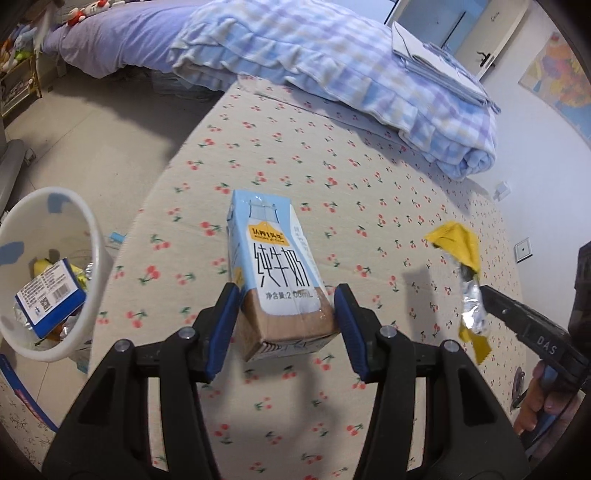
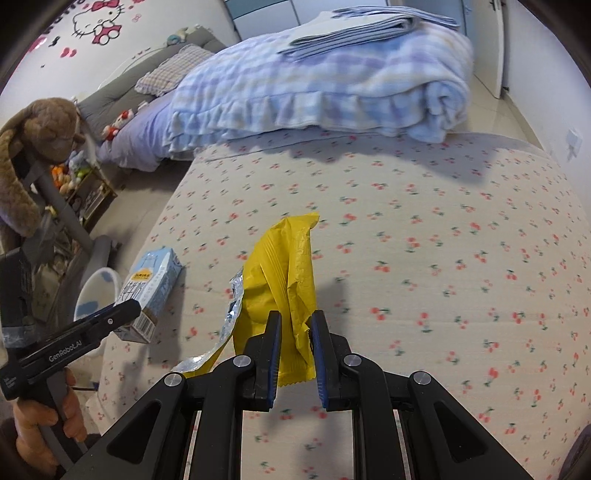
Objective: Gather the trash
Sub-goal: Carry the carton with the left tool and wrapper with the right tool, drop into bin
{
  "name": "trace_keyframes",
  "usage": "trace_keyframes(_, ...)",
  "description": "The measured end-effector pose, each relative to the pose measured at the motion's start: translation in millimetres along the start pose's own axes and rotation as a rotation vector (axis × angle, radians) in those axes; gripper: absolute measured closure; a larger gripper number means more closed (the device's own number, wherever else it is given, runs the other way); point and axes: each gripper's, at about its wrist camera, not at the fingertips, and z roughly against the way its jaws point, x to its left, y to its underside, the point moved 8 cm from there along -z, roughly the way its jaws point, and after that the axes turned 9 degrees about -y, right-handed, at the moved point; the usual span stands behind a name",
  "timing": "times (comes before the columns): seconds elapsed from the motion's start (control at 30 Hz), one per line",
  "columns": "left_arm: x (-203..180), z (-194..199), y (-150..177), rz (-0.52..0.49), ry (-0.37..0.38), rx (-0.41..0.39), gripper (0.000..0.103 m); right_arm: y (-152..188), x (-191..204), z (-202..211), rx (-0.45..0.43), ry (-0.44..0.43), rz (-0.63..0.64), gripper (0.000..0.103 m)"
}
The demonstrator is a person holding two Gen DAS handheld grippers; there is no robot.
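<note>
So you're midway — your left tongs [image 1: 286,325] grip the carton [image 1: 275,273] above the bed [image 1: 369,177], your right tongs [image 2: 293,350] are shut on the wrapper [image 2: 284,269], and both still have to go into the bin [image 1: 94,240], which already holds trash.

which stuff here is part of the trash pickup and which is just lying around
Part of the job:
- milk carton, held in the left gripper
- yellow wrapper, held in the right gripper
- white bin beside the bed, already holding trash

Just lying about:
- folded checked blanket
- grey folded sheets on top of it
- brown plush toy
</note>
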Motion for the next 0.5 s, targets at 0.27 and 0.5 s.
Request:
trace_keyframes(0.27, 42, 4, 0, 0.059, 0.037, -0.005, 0.102, 1, 49, -24, 0.028, -0.029, 0.056, 0.086)
trace_keyframes(0.5, 57, 5, 1, 0.06, 0.062, 0.026, 0.075, 1, 79, -41, 0.046, -0.043, 0.091, 0.086)
